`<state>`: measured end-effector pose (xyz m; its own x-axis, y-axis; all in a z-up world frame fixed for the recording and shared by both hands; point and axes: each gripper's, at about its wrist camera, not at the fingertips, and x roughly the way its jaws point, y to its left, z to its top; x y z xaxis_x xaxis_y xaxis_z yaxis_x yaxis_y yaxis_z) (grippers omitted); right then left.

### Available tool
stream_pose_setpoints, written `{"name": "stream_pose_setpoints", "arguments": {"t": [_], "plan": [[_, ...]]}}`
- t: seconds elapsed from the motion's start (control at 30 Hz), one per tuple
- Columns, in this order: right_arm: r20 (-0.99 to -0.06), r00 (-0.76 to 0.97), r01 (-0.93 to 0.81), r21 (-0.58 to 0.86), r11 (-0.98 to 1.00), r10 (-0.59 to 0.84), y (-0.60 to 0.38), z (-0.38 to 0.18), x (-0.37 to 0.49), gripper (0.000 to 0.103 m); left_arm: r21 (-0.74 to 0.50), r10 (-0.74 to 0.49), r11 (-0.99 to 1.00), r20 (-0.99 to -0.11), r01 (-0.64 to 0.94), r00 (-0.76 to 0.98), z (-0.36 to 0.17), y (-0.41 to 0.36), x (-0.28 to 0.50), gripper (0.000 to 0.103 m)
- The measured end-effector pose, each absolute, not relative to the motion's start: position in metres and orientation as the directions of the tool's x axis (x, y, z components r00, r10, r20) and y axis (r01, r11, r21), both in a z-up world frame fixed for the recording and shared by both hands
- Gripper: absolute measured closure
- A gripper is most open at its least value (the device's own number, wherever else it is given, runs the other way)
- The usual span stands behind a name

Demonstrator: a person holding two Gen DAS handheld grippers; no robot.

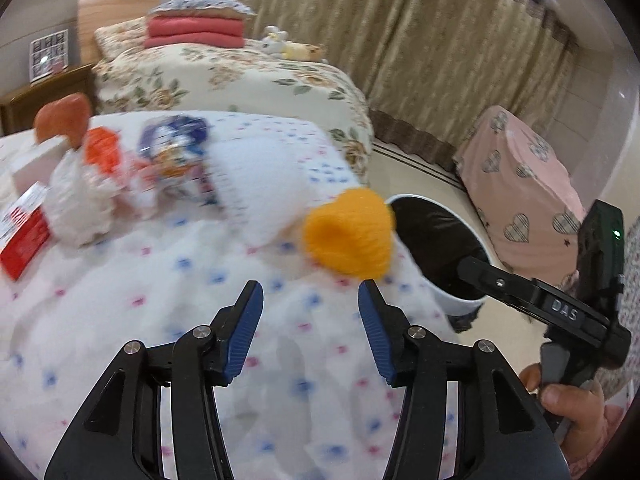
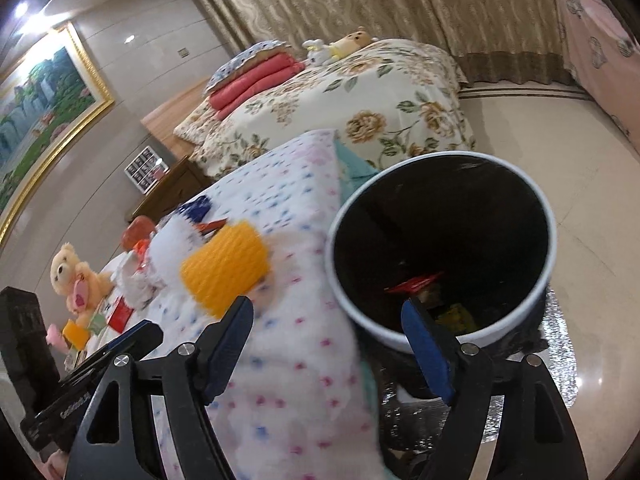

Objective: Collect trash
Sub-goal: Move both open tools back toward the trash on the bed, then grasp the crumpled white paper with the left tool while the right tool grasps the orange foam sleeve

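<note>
A yellow-orange foam net sleeve (image 1: 352,236) (image 2: 224,268) lies at the corner of the dotted white bedspread (image 1: 160,320), just ahead of my left gripper (image 1: 311,292), which is open and holds nothing. Further left sits a blurred pile of trash: a crumpled white wrapper (image 1: 76,208), a red box (image 1: 24,236), an orange wrapper (image 1: 102,152) and a blue-and-white snack bag (image 1: 176,152). The white bin with a black liner (image 1: 460,304) (image 2: 496,332) stands on the floor beside the bed, with a red wrapper (image 2: 416,282) inside. My right gripper (image 2: 327,306) is open and empty, straddling the bin's near rim.
A floral-quilted bed (image 1: 248,80) with folded red blankets lies behind. A pink heart-patterned cover (image 1: 520,184) drapes something right of the bin. A teddy bear (image 2: 76,276) sits at the bed's far left. A hand (image 1: 568,404) holds the right tool.
</note>
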<state>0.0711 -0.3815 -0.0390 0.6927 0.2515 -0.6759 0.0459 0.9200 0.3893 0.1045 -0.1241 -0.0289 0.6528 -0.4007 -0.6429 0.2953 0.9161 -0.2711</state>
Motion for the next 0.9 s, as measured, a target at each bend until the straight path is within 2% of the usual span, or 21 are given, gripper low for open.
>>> {"name": "stream_pose_setpoints", "arguments": {"t": [0.4,0.73,0.9], "plan": [[-0.674,0.67,-0.029,0.395,0.918,0.311,-0.34,-0.038,0.079,0.025,-0.266,-0.29,0.953,-0.667,0.145,0.686,-0.042,-0.06,0.104,0.053],[-0.675,0.653,-0.057,0.409,0.911,0.344,-0.318,-0.041,0.098,0.025,-0.261,-0.188,0.965,-0.691,0.002,0.698,-0.043,-0.018,0.124,0.037],[-0.672,0.651,-0.048,0.427,0.903,0.353,-0.316,-0.045,0.11,0.025,-0.274,-0.167,0.961,-0.696,-0.043,0.698,-0.043,-0.003,0.142,0.035]]}}
